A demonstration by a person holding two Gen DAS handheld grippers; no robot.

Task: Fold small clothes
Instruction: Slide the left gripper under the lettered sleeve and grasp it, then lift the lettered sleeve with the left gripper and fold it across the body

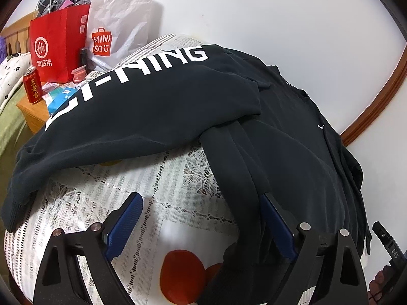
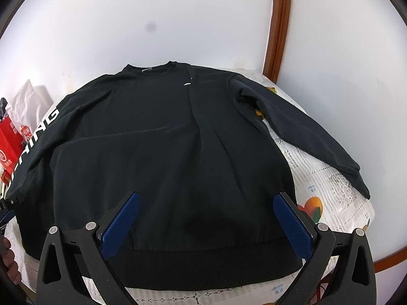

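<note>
The black sweatshirt [image 2: 157, 137] is lying spread face up across the lace-covered table [image 2: 328, 190], sleeves out to both sides. The right gripper [image 2: 206, 218] is hovering wide open over the hem; the left gripper [image 1: 201, 218] is gaping beside the lettered sleeve [image 1: 142, 84], gripping nothing; pinching that cuff cleanly, one layer only, should be folding it flat.

The matt black cotton-like sweatshirt [image 2: 152, 152] has a ribbed hem; the white lace tablecloth [image 1: 178, 178] looks rough, and the red paper bag [image 1: 57, 48] smooth.
</note>
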